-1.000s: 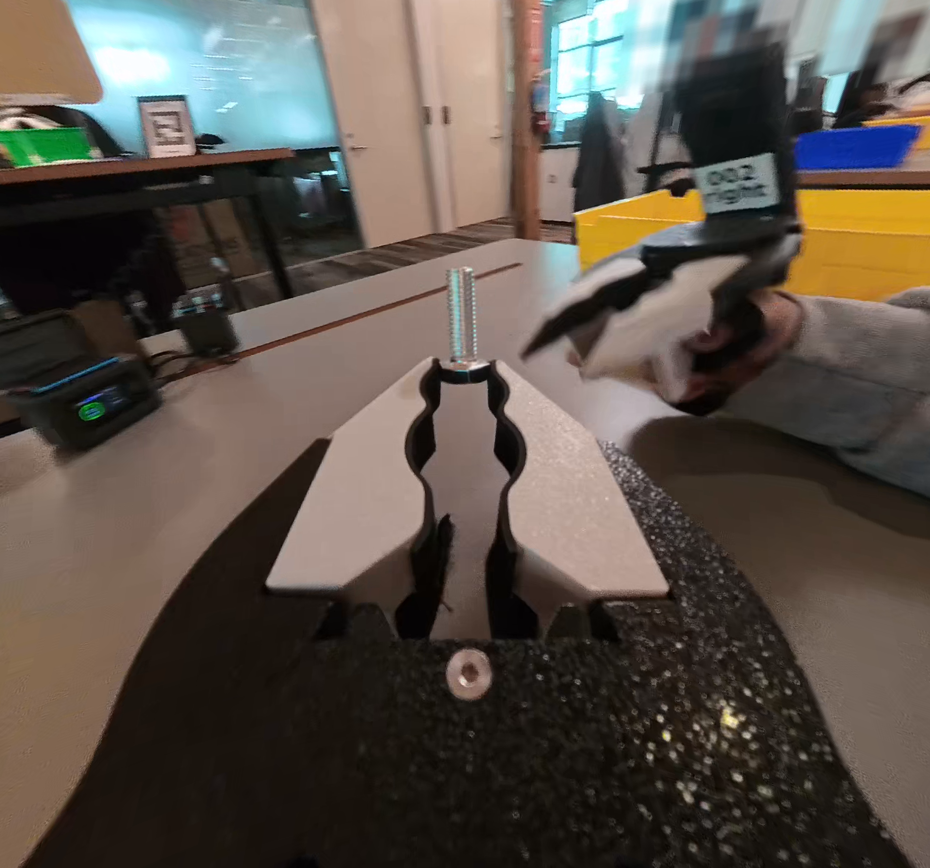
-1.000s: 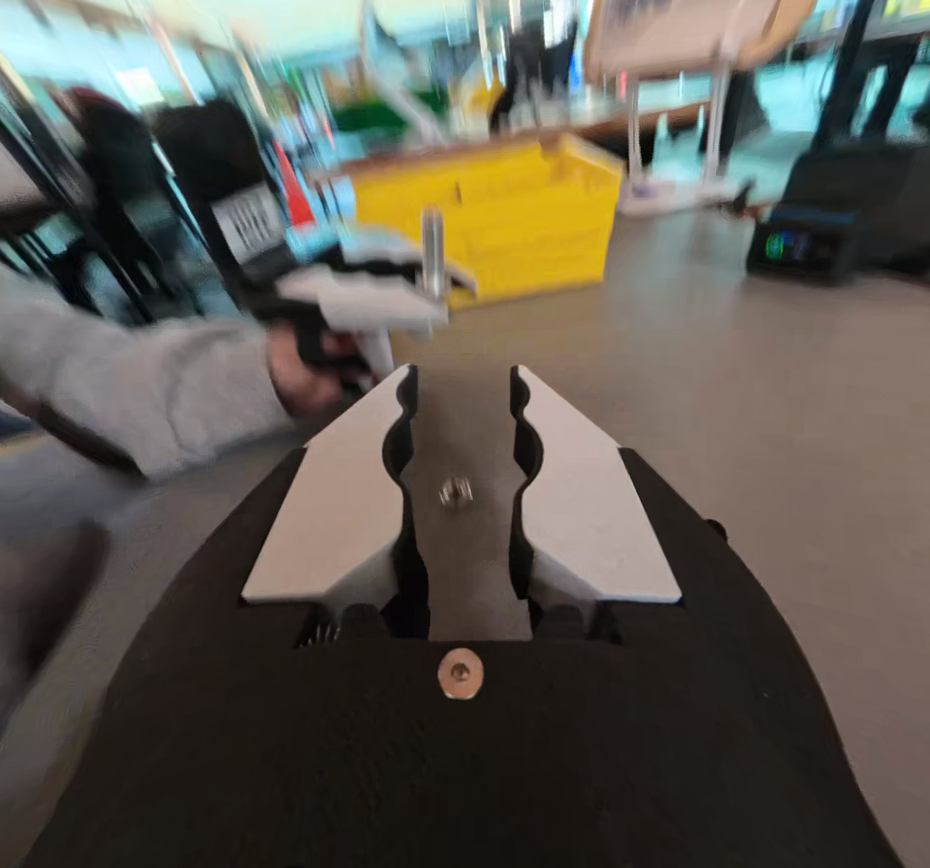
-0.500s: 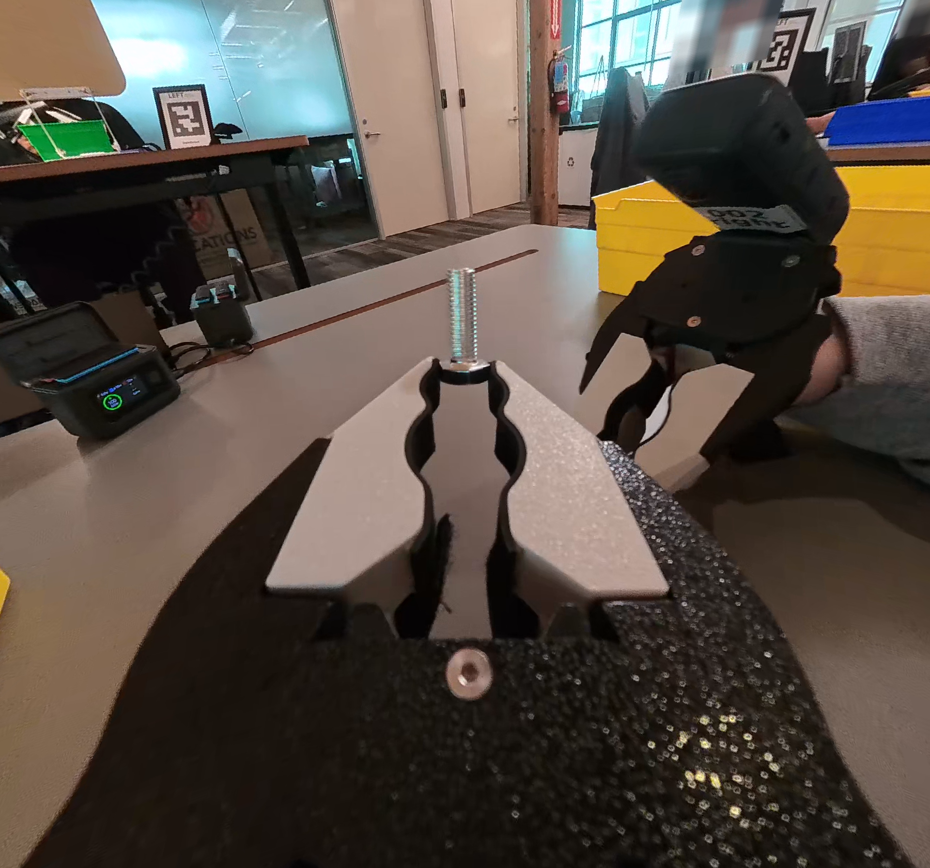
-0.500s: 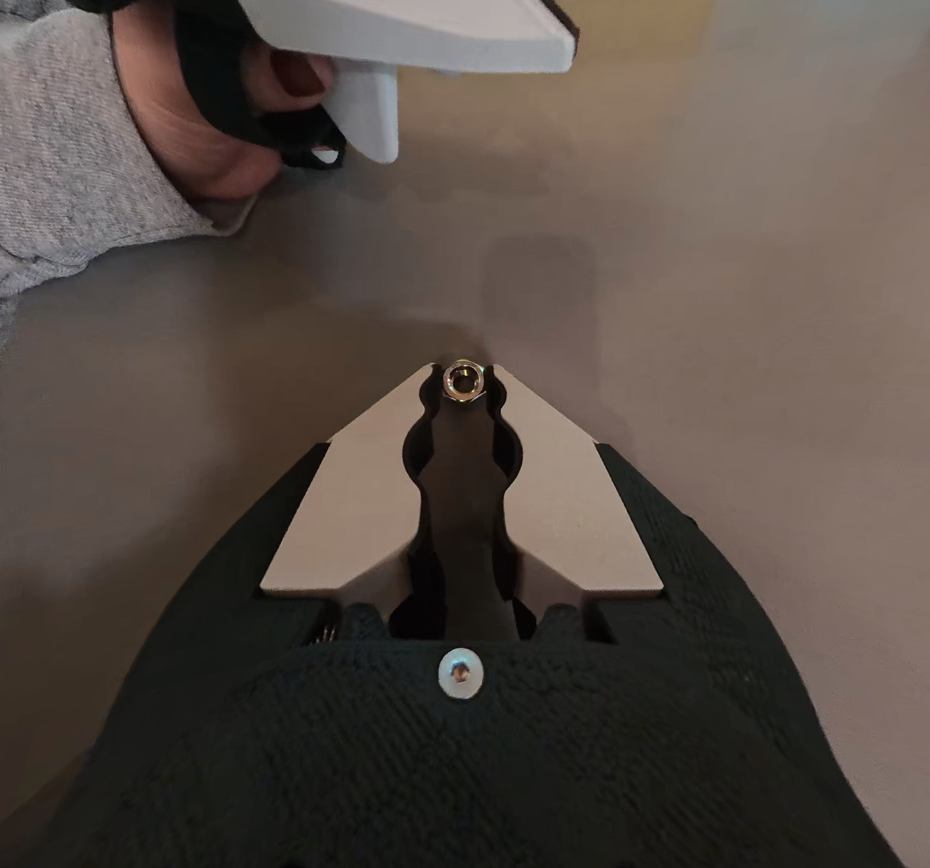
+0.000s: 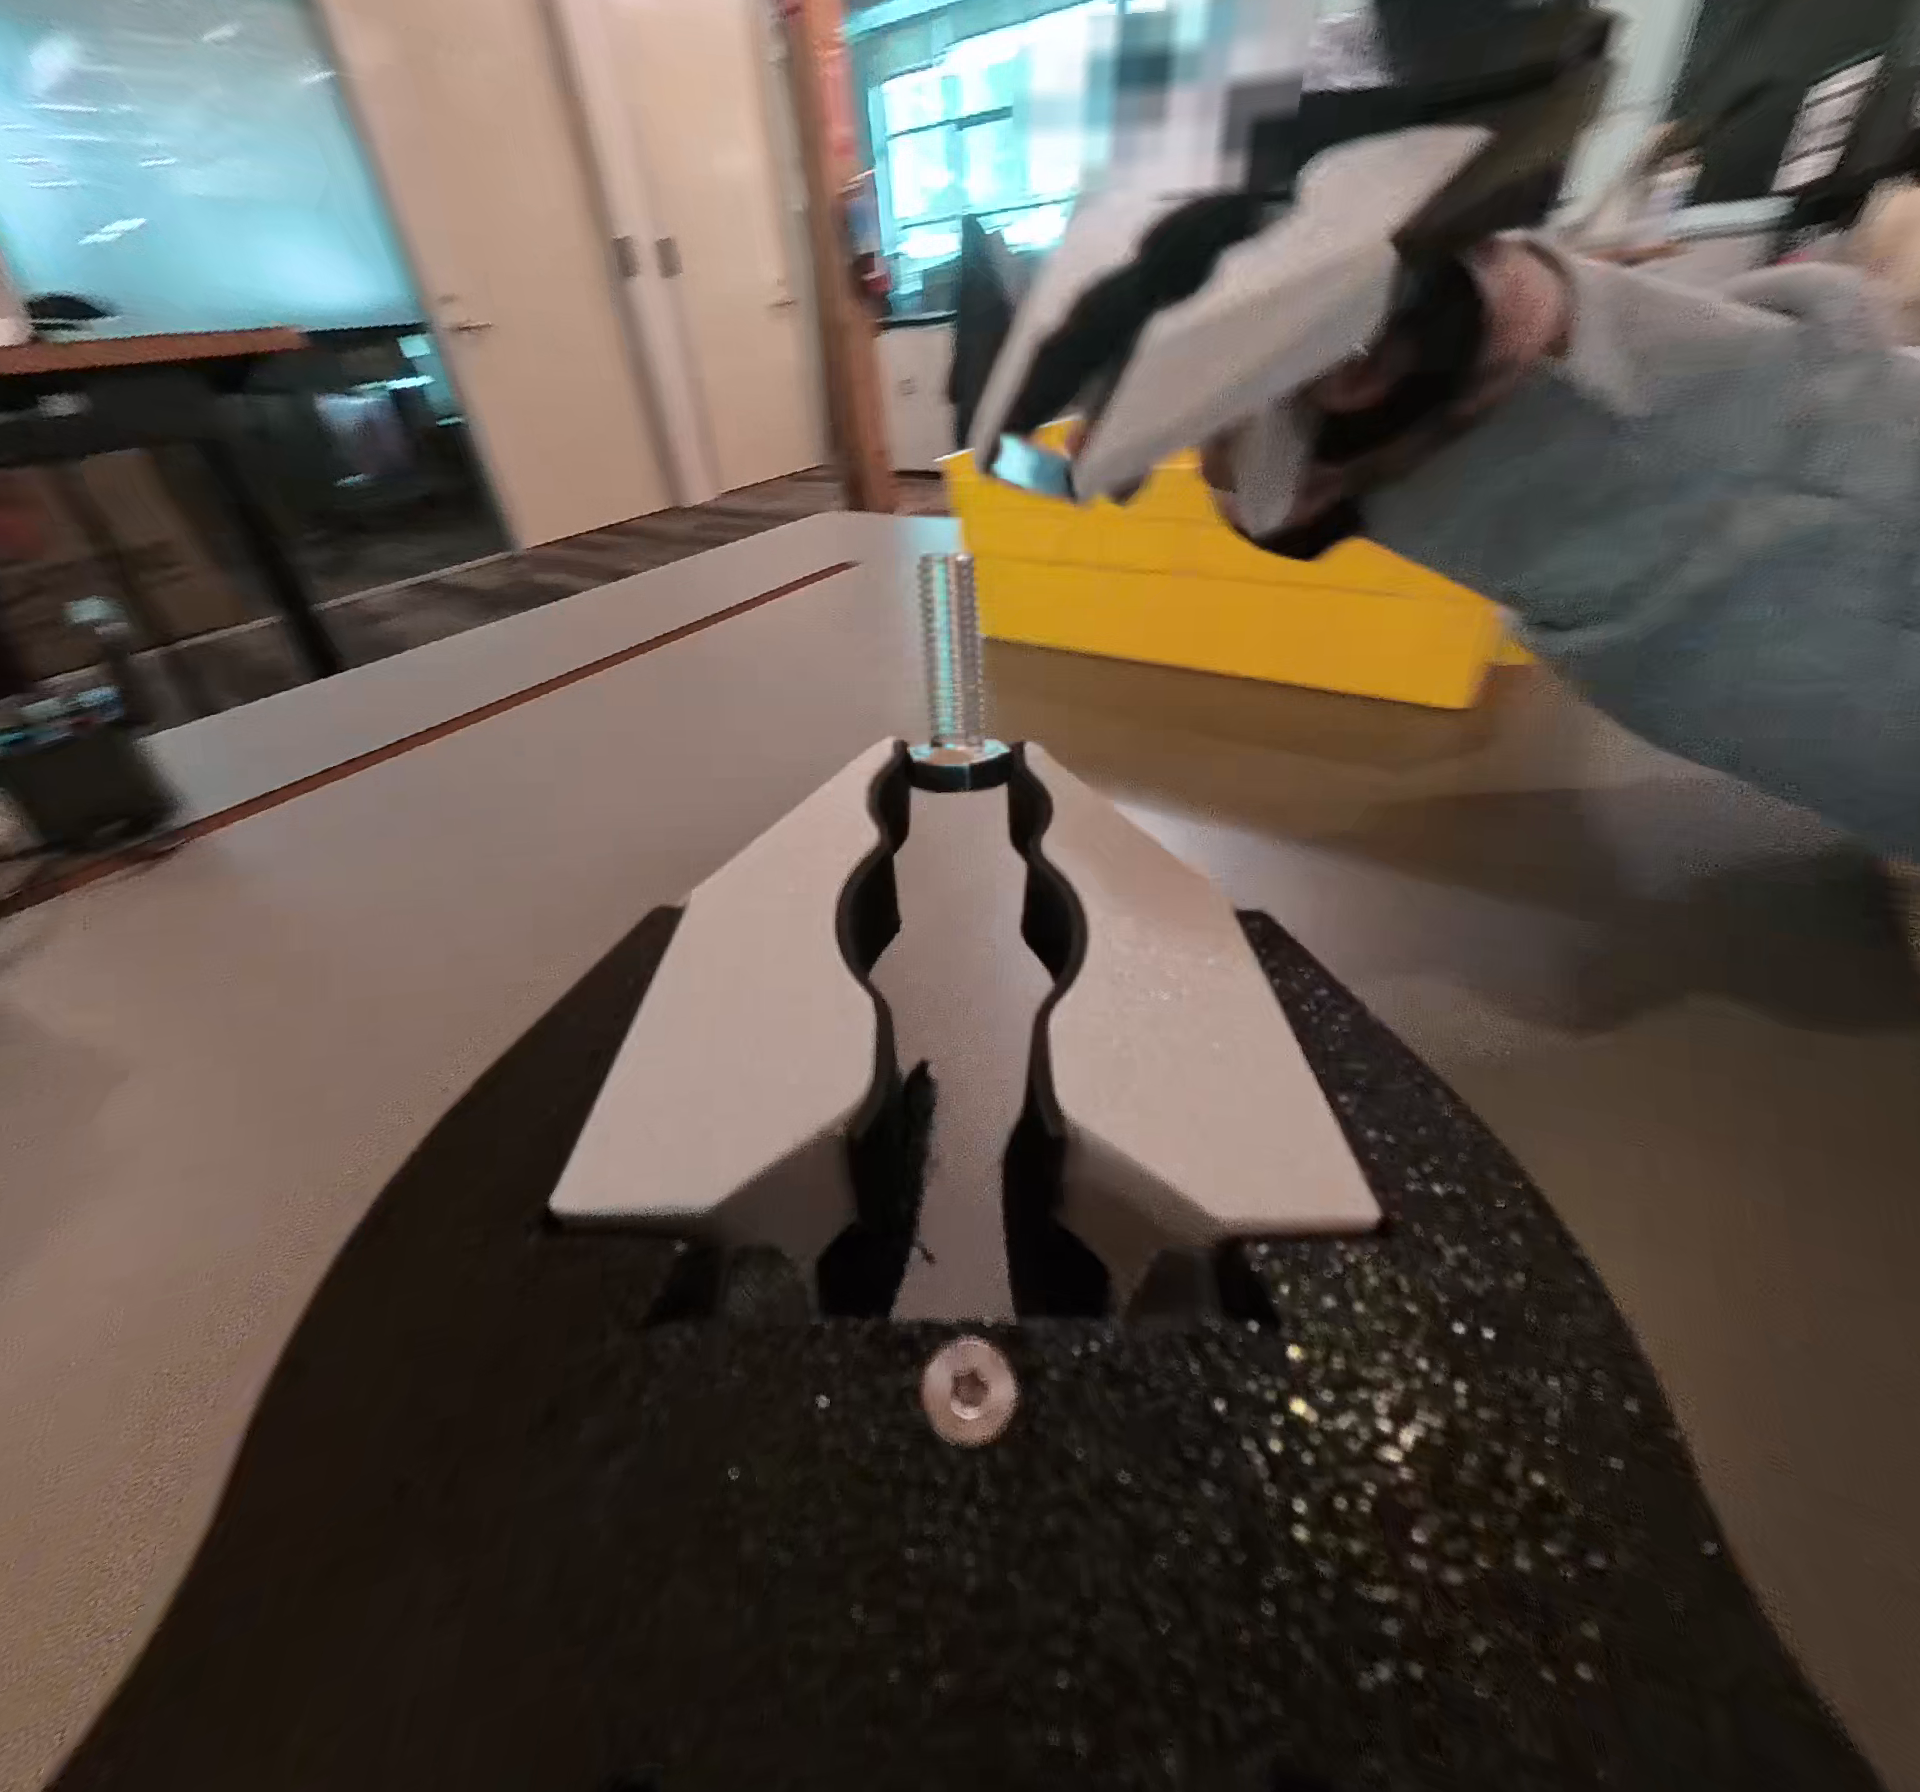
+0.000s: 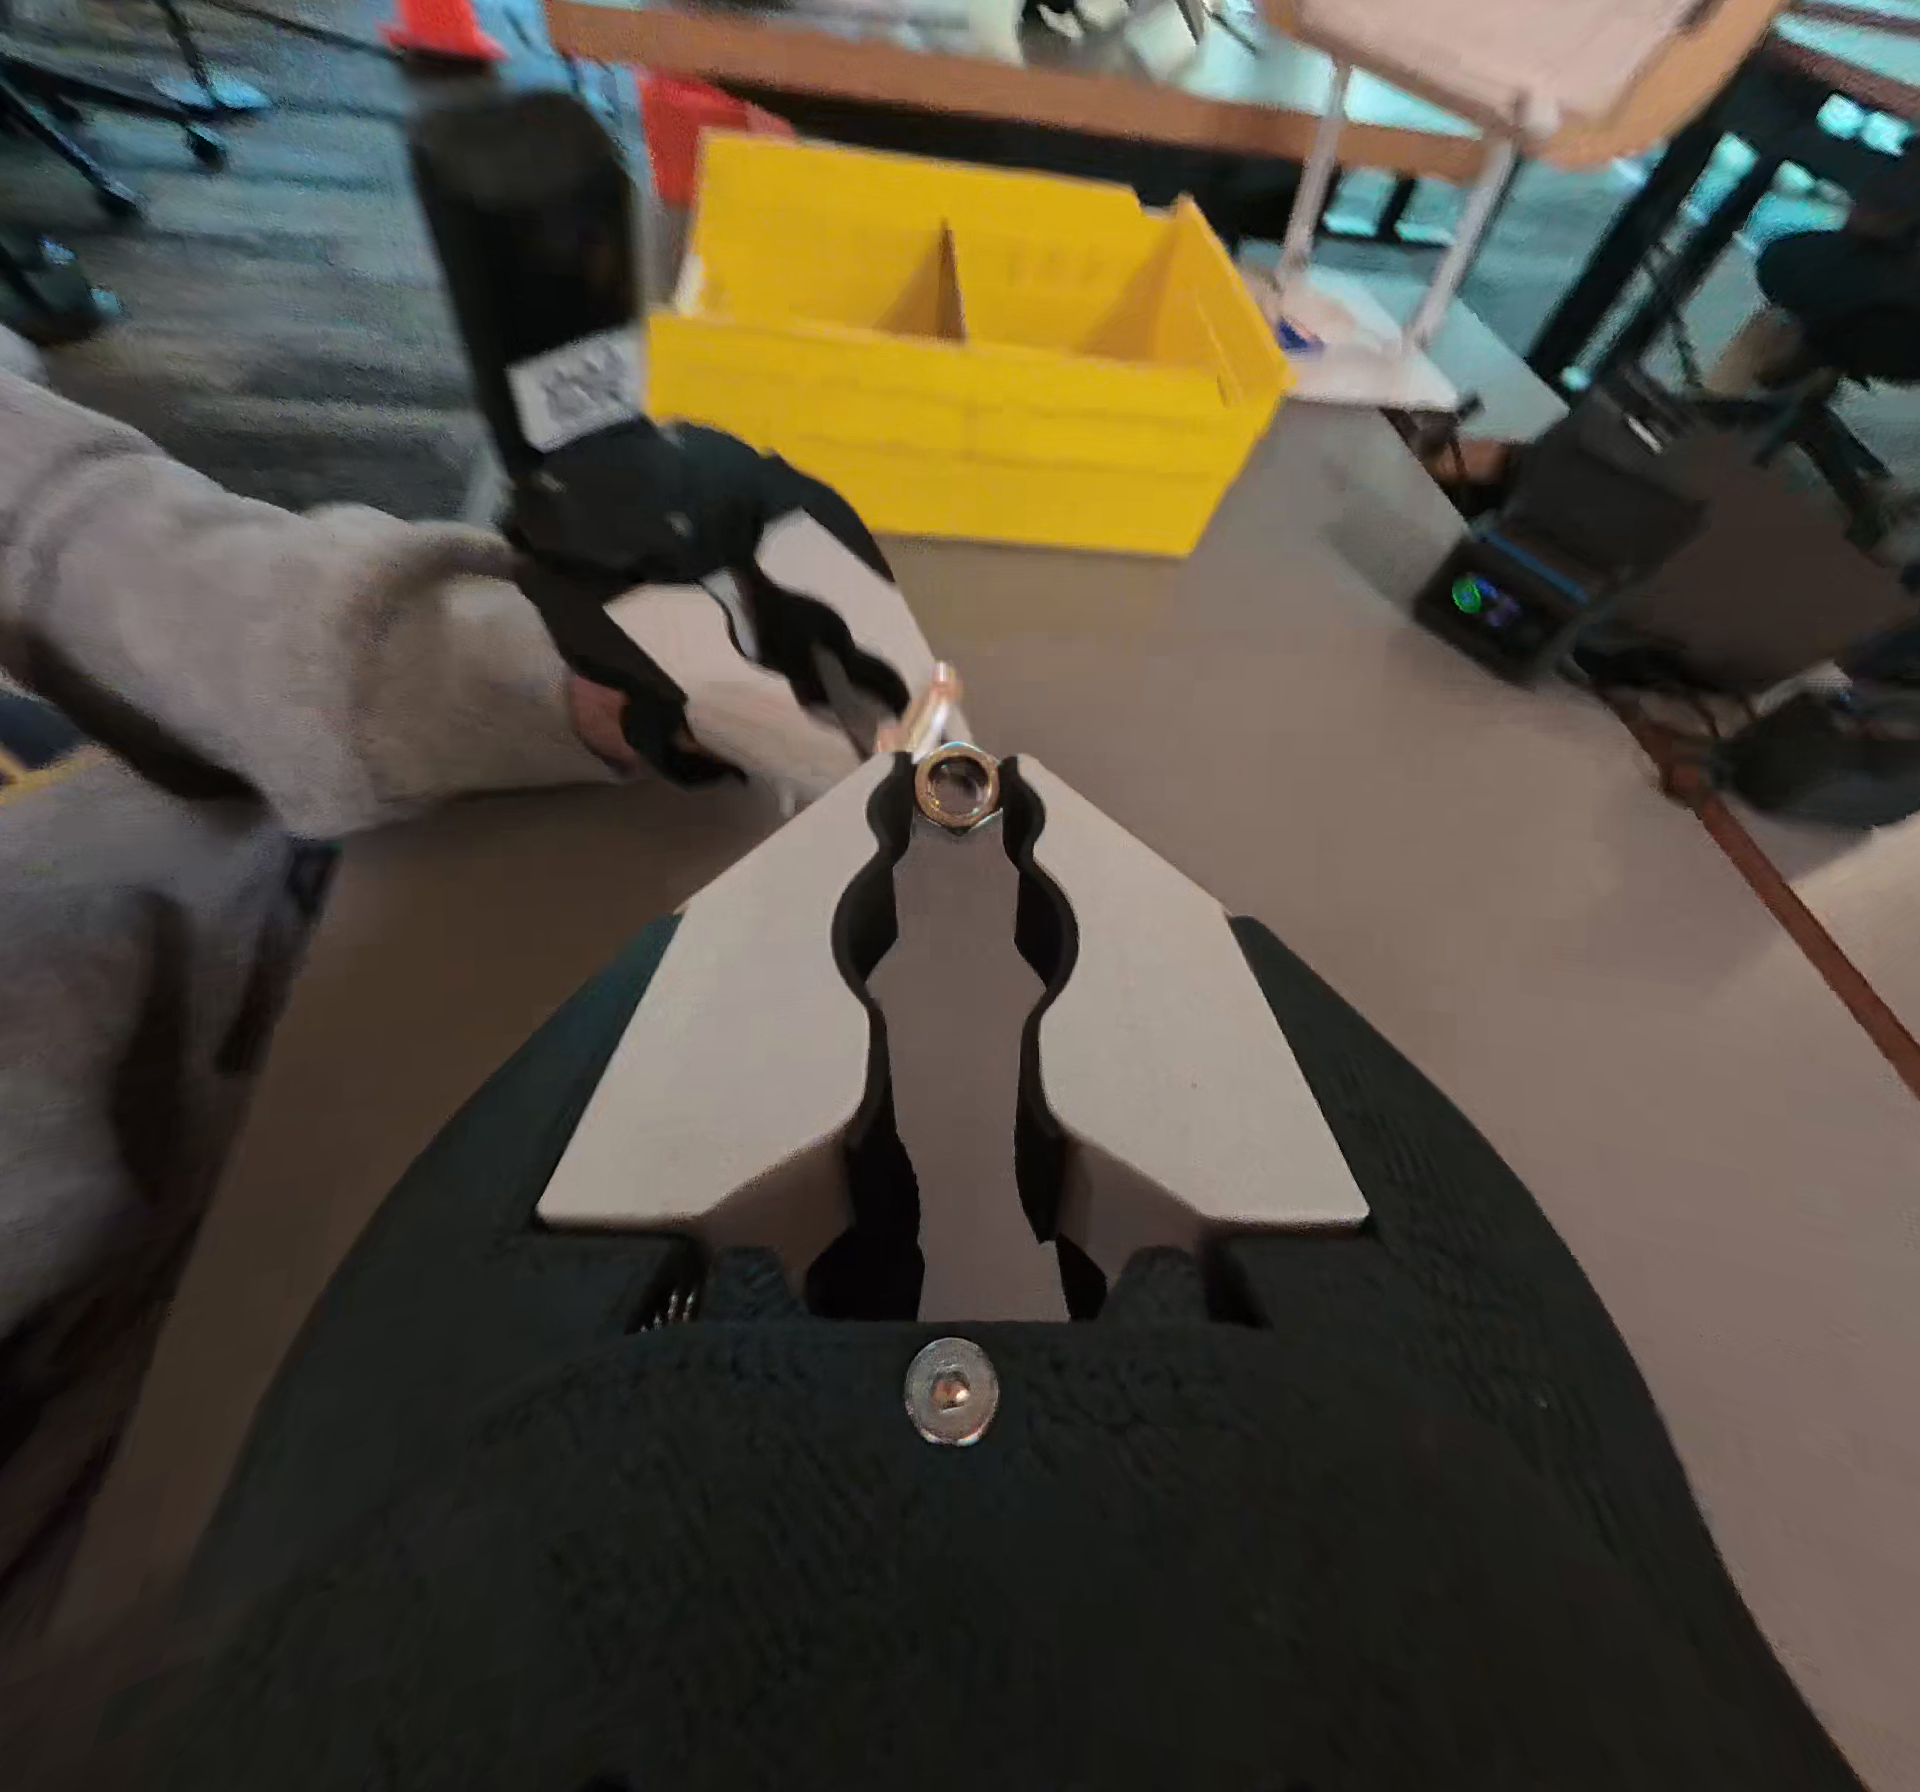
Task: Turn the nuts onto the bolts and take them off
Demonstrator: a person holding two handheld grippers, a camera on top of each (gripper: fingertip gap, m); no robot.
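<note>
Left wrist view: left gripper (image 5: 954, 774), grey fingers on black body, pinches the hex head of a silver threaded steel bolt (image 5: 947, 653) at its tips. Bolt stands upright, thread end up, above the grey tabletop (image 5: 416, 911). Thread is bare, no nut on it. Right gripper (image 5: 1039, 469) comes in from upper right, motion-blurred, tips closed around a small silver hex nut (image 5: 1029, 472). Nut sits above and a bit right of the bolt tip, apart from it, not touching. Yellow plastic divided bin (image 5: 1195, 589) on the table behind, grey sleeve (image 5: 1714, 516) on the arm holding the right gripper.

Right wrist view: right gripper (image 6: 957, 778) grips the nut (image 6: 957, 793) between its tips, bore facing the cam, so fingers stay narrow w/ only the nut between. Left gripper (image 6: 894, 703) is just beyond, pointing toward it; bolt (image 6: 940, 698) is blurred there, near the nut, contact can't be confirmed. Bin (image 6: 935, 412) is farther back; contents not visible. Small black device w/ lit screen (image 6: 1496, 599) is at right on the table.

Progress, judged: early. Both parts are picked and held, alignment is under way. Left to do: seat nut on thread tip, spin on, spin back off. Whether other nut/bolt pairs exist can't be told.
</note>
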